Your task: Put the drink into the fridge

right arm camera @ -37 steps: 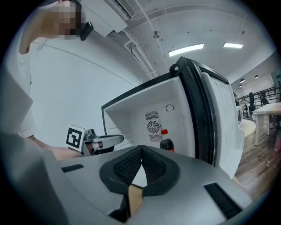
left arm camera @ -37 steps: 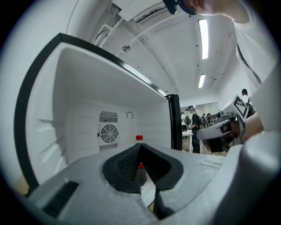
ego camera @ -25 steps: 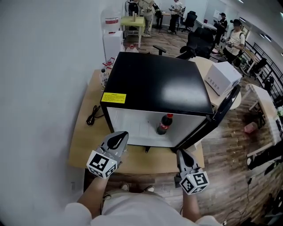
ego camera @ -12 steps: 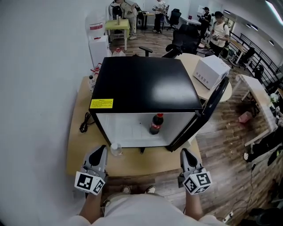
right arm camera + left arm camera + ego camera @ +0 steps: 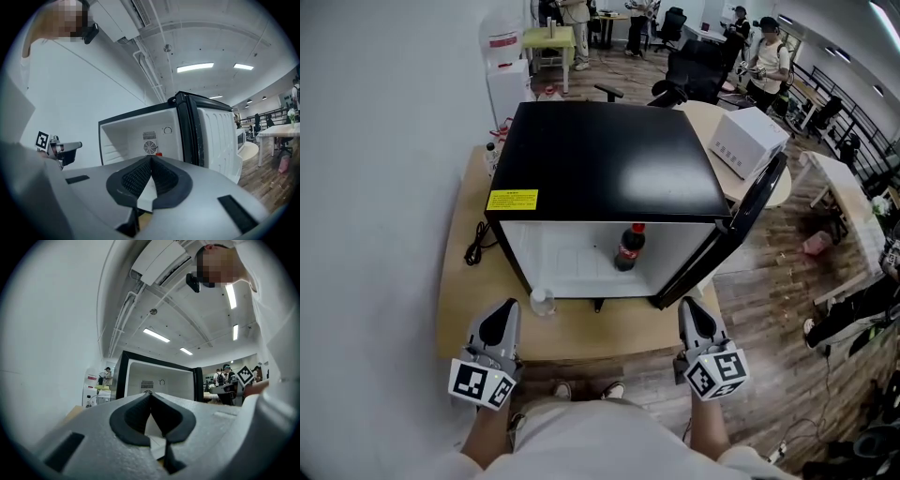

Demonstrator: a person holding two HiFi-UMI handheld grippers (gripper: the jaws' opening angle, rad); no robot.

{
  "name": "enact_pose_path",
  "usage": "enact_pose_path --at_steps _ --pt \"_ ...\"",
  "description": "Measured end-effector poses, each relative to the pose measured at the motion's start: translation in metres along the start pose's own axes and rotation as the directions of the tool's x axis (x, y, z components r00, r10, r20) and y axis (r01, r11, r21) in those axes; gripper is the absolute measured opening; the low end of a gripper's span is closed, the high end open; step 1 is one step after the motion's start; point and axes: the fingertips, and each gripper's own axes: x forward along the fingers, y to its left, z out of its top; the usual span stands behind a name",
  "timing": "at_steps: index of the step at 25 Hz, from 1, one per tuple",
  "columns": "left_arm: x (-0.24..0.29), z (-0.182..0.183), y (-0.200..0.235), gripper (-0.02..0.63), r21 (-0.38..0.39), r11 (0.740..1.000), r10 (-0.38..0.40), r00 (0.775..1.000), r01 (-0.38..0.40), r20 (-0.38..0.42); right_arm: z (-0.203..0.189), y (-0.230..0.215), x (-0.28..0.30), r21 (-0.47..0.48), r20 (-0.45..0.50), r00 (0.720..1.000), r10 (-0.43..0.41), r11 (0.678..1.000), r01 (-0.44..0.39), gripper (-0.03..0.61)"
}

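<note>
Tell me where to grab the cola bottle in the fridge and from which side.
Grip the cola bottle round its body below the red cap, reaching in level through the open front of the fridge: it stands upright, walled in elsewhere.

A cola bottle (image 5: 627, 247) stands inside the open black fridge (image 5: 609, 159).
</note>
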Motion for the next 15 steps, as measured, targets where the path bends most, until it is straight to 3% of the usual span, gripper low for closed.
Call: enact_pose_path --at_steps 15 --pt "0.004 -0.002 -0.003 0.015 -0.029 1.0 0.004 1.0 -0.003 0.007 -0.004 0.013 0.005 -0.003 -0.023 0.999 0.046 0.999 -0.046 0.001"
